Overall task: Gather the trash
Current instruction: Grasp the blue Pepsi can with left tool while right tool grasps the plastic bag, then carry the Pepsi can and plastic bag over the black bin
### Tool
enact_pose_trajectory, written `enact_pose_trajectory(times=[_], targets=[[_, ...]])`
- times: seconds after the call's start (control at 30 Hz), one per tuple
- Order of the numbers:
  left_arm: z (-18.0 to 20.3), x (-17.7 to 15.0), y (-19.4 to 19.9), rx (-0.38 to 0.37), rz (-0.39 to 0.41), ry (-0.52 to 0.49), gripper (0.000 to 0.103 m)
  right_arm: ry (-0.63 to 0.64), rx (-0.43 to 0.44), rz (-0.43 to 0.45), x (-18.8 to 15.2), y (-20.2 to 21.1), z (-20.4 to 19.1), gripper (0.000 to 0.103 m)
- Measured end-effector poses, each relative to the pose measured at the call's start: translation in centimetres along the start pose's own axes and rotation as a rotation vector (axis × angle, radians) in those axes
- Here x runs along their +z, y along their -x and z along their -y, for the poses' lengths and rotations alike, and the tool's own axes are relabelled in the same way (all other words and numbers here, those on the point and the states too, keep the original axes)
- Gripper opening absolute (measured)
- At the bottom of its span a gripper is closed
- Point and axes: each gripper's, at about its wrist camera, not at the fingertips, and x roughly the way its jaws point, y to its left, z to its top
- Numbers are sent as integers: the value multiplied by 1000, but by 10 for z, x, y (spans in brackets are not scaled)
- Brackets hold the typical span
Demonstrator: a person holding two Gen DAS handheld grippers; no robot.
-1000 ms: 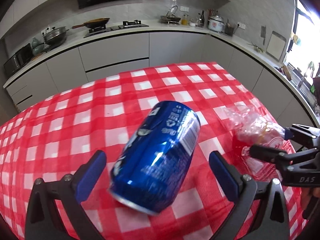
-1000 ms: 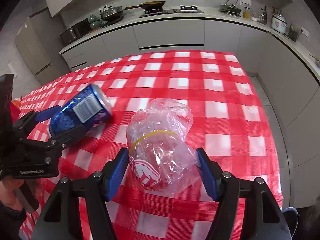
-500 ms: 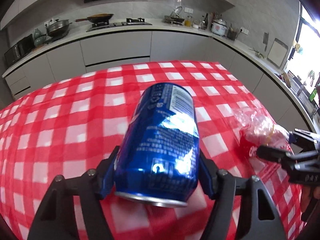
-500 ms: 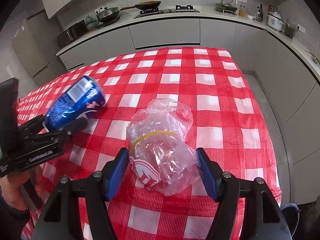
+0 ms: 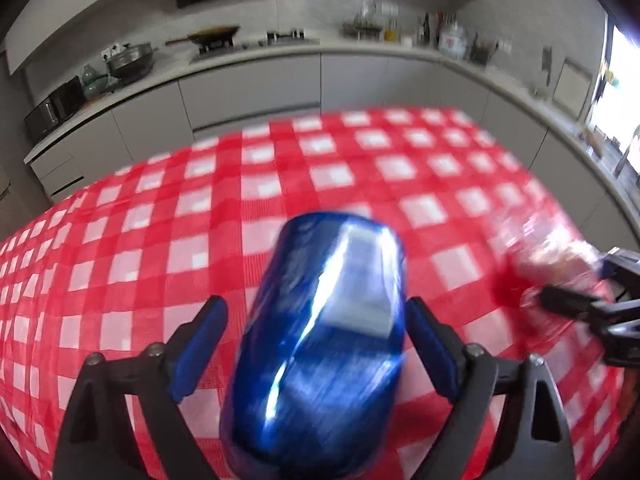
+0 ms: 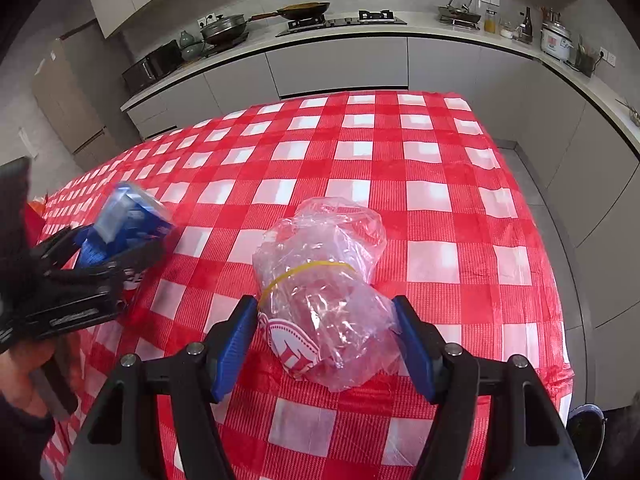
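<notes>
Blue can [image 5: 320, 344] sits btwn the left tongs [image 5: 316, 344], blurred w/ motion; jaws have just been opening, gap shows on the left pad side, right pad looks at or just off the can wall, so grip looks let go. Can lies lengthwise along the tongs, near end close to the lens. In right wrist view the can [image 6: 128, 216] is far left, over the cloth.

Right tongs [image 6: 326, 336] are partly spread w/ both blue pads pressed on a crumpled clear plastic bag [image 6: 324, 280] w/ a yellow rubber band round it and a red-white printed wrapper inside. Bag rests on the cloth, near the table's front-right corner.

Surface: table under a red-white check tablecloth [image 6: 400, 176], wide bare stretch ahead of both tongs to the far edge. Right edge of the cloth drops off just right of the right tongs; grey floor [image 6: 532, 184] beyond, open lane btwn table and cabinets.

Room: kitchen, grey cabinets [image 6: 336, 64] wrapping far side and right, worktop w/ hob, frying pan [image 6: 304, 9], lidded pot [image 6: 224, 26], rice cooker [image 6: 556, 42]. A hand [image 6: 20, 380] holds the left tongs at lower left.
</notes>
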Motion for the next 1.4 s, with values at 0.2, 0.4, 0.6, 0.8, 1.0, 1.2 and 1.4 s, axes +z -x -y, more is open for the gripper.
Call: enact_pose_trajectory(times=[0.2,0.4,0.6,0.8,1.0,1.2,1.4], targets=[[-5,-13,2,-21,22,39,73,-18,2,15,-2,6,9,68],[5,-12,37,-14,92,61,71,-34,33,40,-6,21,11,67],[26,-23,80,6,147,99,70,-34,67,80,-18,52,12,67],[59,-49,115,55,187,155,69,-1,113,135,-43,99,20,67],[117,-70,145,91,223,192,69,54,149,174,-78,152,55,67],[199,-89,163,78,240,221,69,49,140,190,-111,203,130,67],[270,-102,165,39,253,230,69,19,85,199,-143,241,219,67]])
